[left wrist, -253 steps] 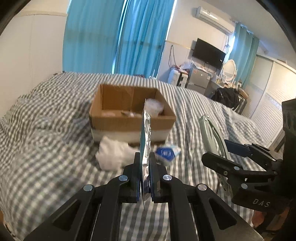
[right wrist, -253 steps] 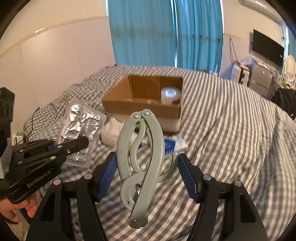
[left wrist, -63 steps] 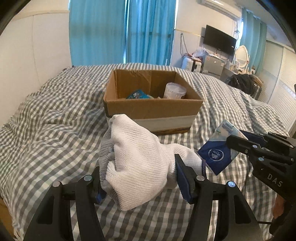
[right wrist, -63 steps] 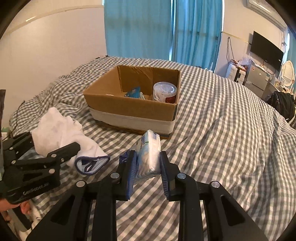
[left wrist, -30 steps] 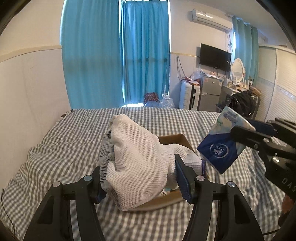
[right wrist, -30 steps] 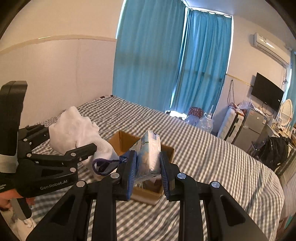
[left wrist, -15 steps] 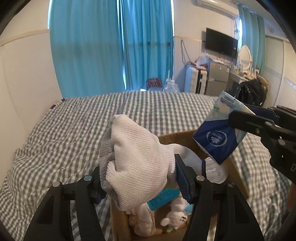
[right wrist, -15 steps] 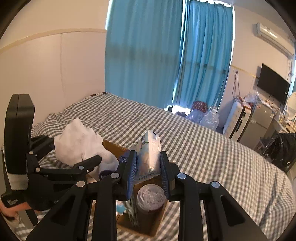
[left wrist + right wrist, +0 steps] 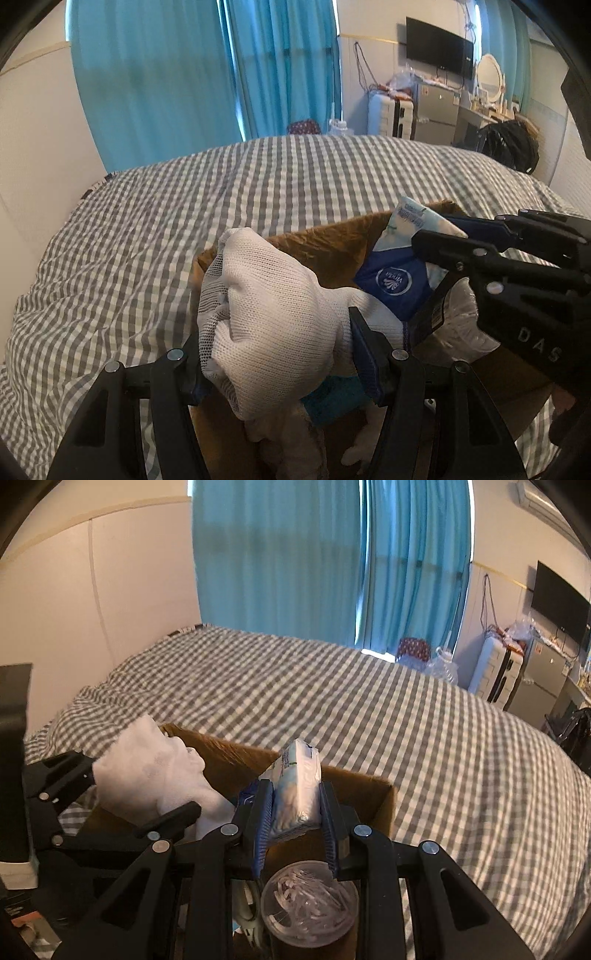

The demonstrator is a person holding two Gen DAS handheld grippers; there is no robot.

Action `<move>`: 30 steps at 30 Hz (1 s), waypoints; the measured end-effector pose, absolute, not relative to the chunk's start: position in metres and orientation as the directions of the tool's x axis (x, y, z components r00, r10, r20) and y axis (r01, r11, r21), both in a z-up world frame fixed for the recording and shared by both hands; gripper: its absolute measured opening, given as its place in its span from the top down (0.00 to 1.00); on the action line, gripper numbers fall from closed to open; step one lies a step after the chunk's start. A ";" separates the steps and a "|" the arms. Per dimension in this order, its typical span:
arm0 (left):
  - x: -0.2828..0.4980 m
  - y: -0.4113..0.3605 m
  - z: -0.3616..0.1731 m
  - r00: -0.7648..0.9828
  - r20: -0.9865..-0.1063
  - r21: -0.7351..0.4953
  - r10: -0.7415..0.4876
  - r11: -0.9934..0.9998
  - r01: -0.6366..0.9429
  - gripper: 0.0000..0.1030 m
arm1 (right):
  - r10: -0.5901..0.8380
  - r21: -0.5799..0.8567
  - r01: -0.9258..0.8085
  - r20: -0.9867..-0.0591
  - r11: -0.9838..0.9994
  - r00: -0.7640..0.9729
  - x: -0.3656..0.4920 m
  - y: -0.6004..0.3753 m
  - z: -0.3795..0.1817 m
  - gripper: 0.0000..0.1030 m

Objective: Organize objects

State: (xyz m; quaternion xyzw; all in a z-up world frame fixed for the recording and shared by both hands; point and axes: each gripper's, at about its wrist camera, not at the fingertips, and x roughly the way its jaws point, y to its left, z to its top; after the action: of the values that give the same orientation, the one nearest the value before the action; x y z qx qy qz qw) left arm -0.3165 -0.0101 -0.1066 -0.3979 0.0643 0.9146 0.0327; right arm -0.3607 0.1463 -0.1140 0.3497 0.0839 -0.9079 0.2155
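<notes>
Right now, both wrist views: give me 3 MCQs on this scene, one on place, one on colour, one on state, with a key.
1. Where are both tools?
A. Over the open cardboard box
B. Beside the television
C. Down at the floor

2. What colour is the lower part of the tissue pack?
A. Red
B. Dark blue
C. Yellow

3. What is the state of the left tool?
A. Open and empty
B. Shut on the white glove
C. Shut on a plastic cup

Key:
1 A: the left tool and right tool hang above the cardboard box, whose contents show below them.
2 B: the tissue pack has a dark blue lower half with a white logo.
3 B: the white glove is pinched between the left tool's fingers, while the lidded plastic cup sits in the box.
</notes>
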 end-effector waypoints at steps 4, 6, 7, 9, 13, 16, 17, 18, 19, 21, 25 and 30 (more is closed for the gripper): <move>-0.317 -0.011 -0.108 -0.673 -0.740 0.093 0.008 -0.989 -0.113 0.38 | -0.333 0.003 0.451 -0.678 -0.893 -0.655 -0.358 0.144 -0.122 0.75; -0.317 -0.012 -0.106 -0.672 -0.740 0.072 0.026 -0.990 -0.118 0.37 | -0.338 0.014 0.445 -0.673 -0.895 -0.658 -0.355 0.146 -0.121 0.74; -0.316 -0.012 -0.105 -0.671 -0.741 0.061 0.039 -0.990 -0.124 0.36 | -0.333 0.014 0.438 -0.672 -0.899 -0.661 -0.353 0.147 -0.121 0.73; -0.316 -0.011 -0.103 -0.665 -0.745 0.045 0.053 -0.991 -0.129 0.32 | -0.335 0.022 0.433 -0.669 -0.901 -0.664 -0.351 0.149 -0.119 0.73; -0.309 -0.004 -0.090 -0.676 -0.736 0.062 0.049 -0.988 -0.139 0.27 | -0.342 0.032 0.428 -0.657 -0.903 -0.672 -0.349 0.152 -0.106 0.57; -0.301 -0.001 -0.071 -0.712 -0.702 0.091 0.018 -0.989 -0.114 0.14 | -0.343 0.026 0.422 -0.629 -0.906 -0.698 -0.340 0.153 -0.090 0.41; -0.297 -0.001 -0.063 -0.724 -0.690 0.093 0.011 -0.990 -0.104 0.14 | -0.347 0.028 0.422 -0.622 -0.906 -0.702 -0.337 0.154 -0.084 0.41; -0.295 -0.002 -0.057 -0.729 -0.684 0.092 0.009 -0.991 -0.099 0.14 | -0.347 0.026 0.421 -0.615 -0.907 -0.708 -0.335 0.156 -0.077 0.40; -0.290 -0.002 -0.048 -0.736 -0.677 0.091 0.005 -0.992 -0.090 0.14 | -0.341 0.020 0.416 -0.610 -0.909 -0.716 -0.332 0.158 -0.071 0.38; -0.282 -0.002 -0.034 -0.749 -0.662 0.096 -0.009 -0.993 -0.073 0.10 | -0.328 0.007 0.403 -0.594 -0.915 -0.735 -0.323 0.163 -0.057 0.33; -0.254 0.002 0.002 -0.803 -0.596 0.123 -0.028 -0.991 -0.056 0.05 | -0.329 0.014 0.386 -0.551 -0.923 -0.767 -0.305 0.179 -0.023 0.29; -0.212 0.007 0.047 -0.857 -0.513 0.123 -0.040 -0.992 -0.027 0.00 | -0.323 -0.010 0.372 -0.477 -0.928 -0.818 -0.264 0.205 0.026 0.18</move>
State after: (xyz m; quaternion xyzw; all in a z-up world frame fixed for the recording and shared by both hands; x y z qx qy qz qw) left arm -0.2118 0.0066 0.0468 -0.2671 0.0631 0.9616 -0.0034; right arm -0.2636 0.2049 0.0257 0.2406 0.0512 -0.9519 0.1827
